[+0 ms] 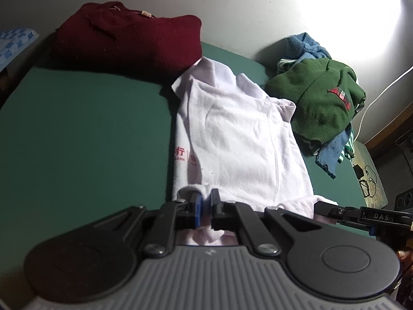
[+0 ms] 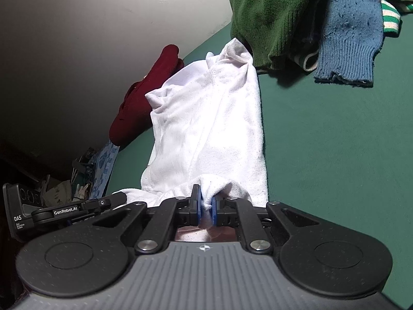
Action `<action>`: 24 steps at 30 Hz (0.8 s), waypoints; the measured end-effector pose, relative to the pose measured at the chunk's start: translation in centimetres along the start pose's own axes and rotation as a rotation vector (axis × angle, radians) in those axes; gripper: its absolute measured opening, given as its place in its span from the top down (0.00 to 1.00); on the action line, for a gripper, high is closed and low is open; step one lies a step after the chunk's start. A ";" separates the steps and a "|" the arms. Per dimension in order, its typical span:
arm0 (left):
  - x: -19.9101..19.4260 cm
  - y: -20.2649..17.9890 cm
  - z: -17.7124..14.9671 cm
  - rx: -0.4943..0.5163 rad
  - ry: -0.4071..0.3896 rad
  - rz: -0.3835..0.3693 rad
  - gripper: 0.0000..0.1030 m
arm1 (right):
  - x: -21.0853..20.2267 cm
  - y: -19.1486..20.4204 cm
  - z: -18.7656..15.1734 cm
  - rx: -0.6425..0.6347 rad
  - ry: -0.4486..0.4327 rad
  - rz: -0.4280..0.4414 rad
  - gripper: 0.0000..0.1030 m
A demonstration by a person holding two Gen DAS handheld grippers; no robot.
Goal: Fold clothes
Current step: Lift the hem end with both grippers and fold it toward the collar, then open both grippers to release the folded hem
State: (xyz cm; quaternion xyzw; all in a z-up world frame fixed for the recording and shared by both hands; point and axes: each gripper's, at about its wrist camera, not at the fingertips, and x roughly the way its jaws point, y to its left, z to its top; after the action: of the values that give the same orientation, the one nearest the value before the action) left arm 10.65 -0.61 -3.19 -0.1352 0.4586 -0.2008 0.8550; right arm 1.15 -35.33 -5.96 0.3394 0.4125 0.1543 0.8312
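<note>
White shirt (image 1: 232, 139), creased, perhaps half-folded

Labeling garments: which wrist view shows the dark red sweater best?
Left wrist view: the dark red sweater lies folded at the far left of the green table, nearly whole, collar label visible. The right wrist view shows only a narrow strip of it behind the white shirt.

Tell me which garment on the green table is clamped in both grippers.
The white printed shirt: the left gripper and right gripper both pinch its near edge. The dark red sweater and green knit sweater lie untouched.
</note>
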 end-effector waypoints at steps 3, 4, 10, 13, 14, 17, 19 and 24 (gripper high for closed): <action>0.6 0.2 0.2 -0.002 0.006 0.008 1.00 | 0.3 0.1 0.1 -0.013 -0.003 -0.017 0.92; 0.8 0.3 0.2 -0.002 0.008 0.012 1.00 | 0.4 0.2 0.1 -0.019 -0.004 -0.024 0.92; 1.9 0.1 0.2 0.014 0.011 0.035 1.00 | 1.2 1.2 0.1 -0.074 -0.020 -0.101 0.91; 2.3 0.0 0.4 0.025 0.011 0.041 1.00 | 1.6 1.5 0.0 -0.090 -0.035 -0.135 0.91; 2.5 -0.1 0.4 0.027 0.012 0.038 1.00 | 1.8 1.7 0.0 -0.096 -0.040 -0.147 0.91; 2.7 0.1 0.6 0.018 0.010 0.023 1.00 | 2.0 1.8 0.0 -0.094 -0.053 -0.165 0.90; 2.8 0.2 0.8 0.011 0.010 0.015 1.00 | 1.9 1.7 0.0 -0.069 -0.063 -0.161 0.86; 2.8 0.8 1.5 -0.035 0.028 -0.022 0.94 | 0.8 2.2 0.1 -0.067 -0.109 -0.172 0.67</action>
State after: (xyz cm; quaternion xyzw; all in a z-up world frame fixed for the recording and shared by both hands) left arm 13.45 -1.13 -4.75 -0.1523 0.4727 -0.2039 0.8437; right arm 1.78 -33.38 -4.81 0.2826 0.3889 0.0771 0.8735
